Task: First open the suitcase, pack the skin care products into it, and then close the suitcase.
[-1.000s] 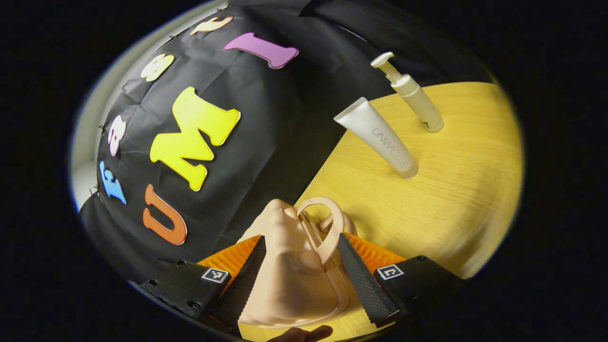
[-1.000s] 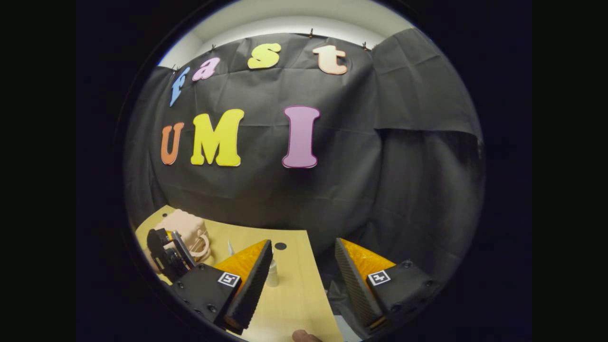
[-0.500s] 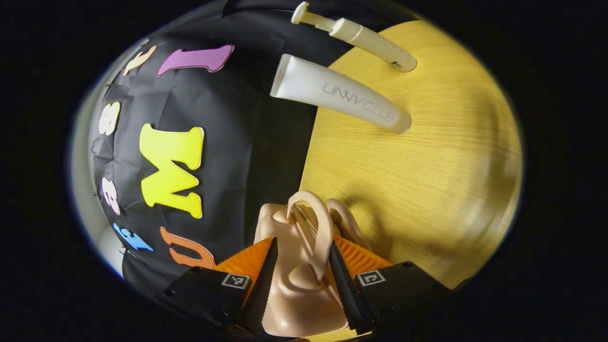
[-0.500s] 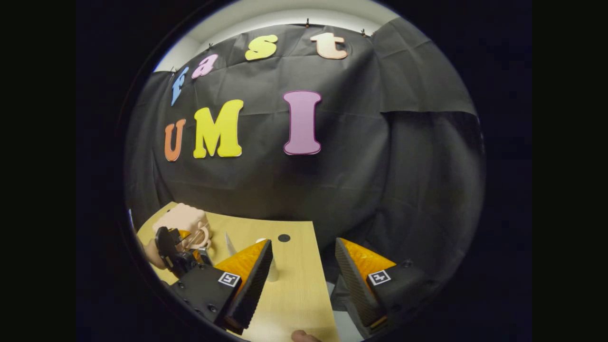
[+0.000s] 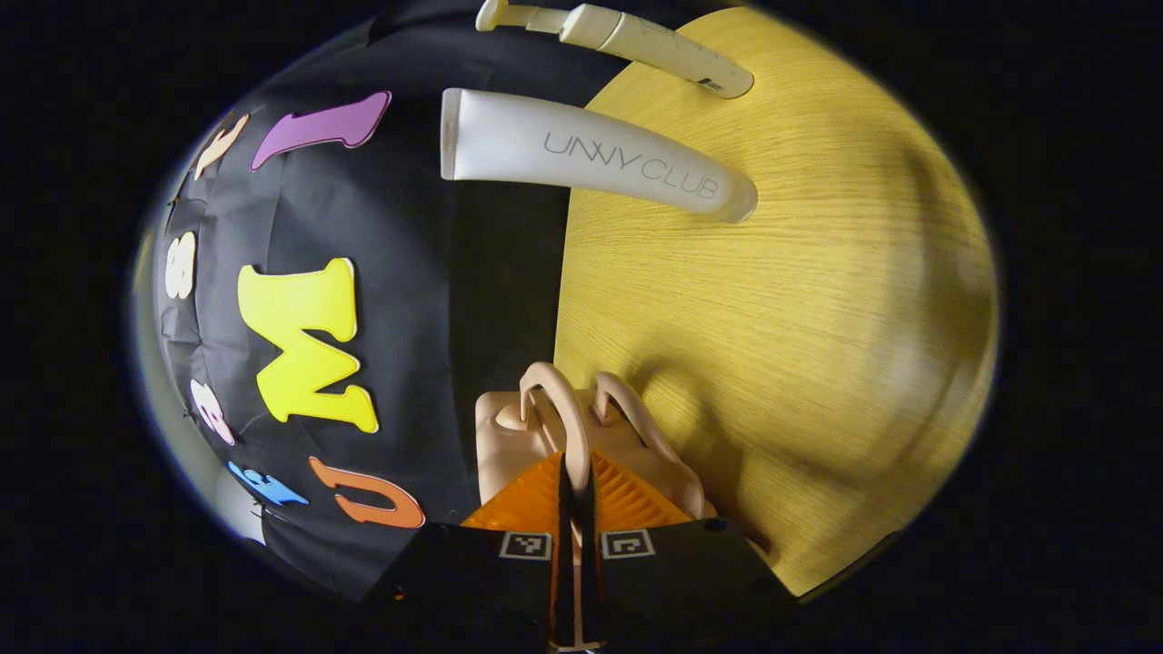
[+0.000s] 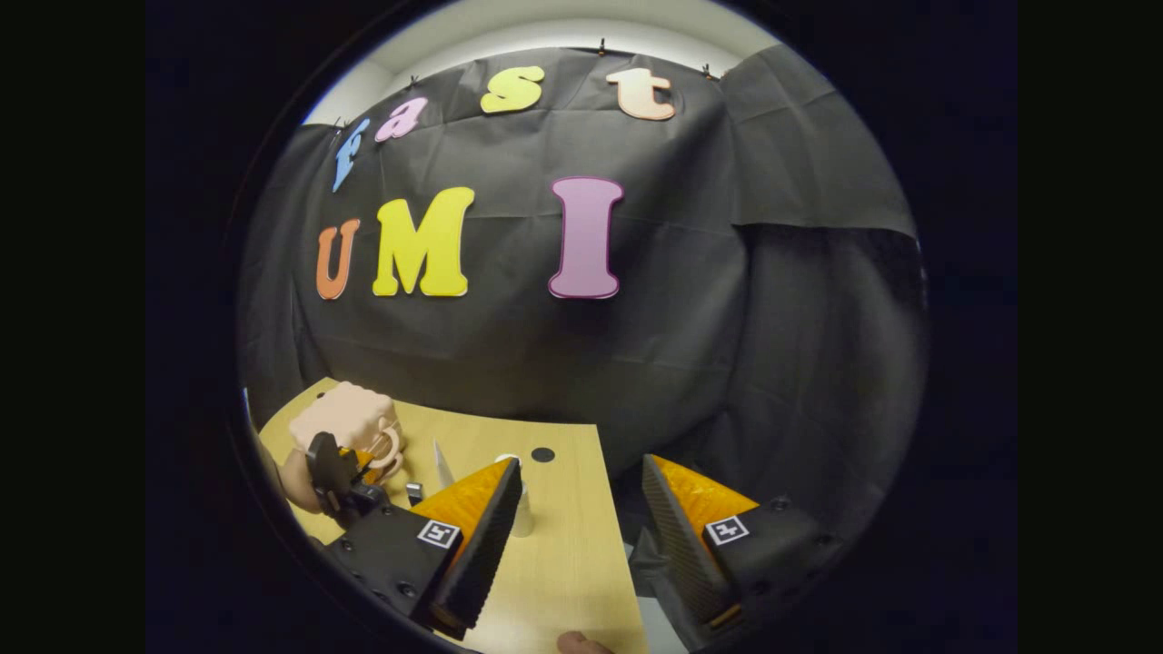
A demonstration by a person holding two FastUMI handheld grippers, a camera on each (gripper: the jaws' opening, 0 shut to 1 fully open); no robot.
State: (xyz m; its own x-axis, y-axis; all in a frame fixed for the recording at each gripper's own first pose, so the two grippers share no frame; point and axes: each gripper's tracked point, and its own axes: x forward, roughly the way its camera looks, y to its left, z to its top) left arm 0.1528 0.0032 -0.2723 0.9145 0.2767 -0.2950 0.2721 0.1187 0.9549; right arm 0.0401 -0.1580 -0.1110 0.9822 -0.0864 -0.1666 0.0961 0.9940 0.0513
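A small peach suitcase (image 5: 502,438) stands closed at the table's edge by the wall in the left gripper view. My left gripper (image 5: 577,472) is shut on one of its two loop handles (image 5: 556,400); the other handle (image 5: 636,413) is free. Beyond them stand a white tube (image 5: 591,154) and a cream pump bottle (image 5: 641,41). In the right gripper view my right gripper (image 6: 581,486) hangs open with nothing between its fingers, well to the right of the suitcase (image 6: 341,416) and the left gripper (image 6: 334,470). The tube (image 6: 442,463) shows beside them.
The yellow wooden table (image 5: 800,318) stretches to the right of the suitcase. In the right gripper view a small black dot (image 6: 542,454) marks the table (image 6: 563,563) near its back edge. A hand (image 6: 295,481) holds the left gripper.
My left gripper has closed from wide open onto the suitcase's handle while rolling and moving closer to the tube and bottle. The right gripper has barely moved.
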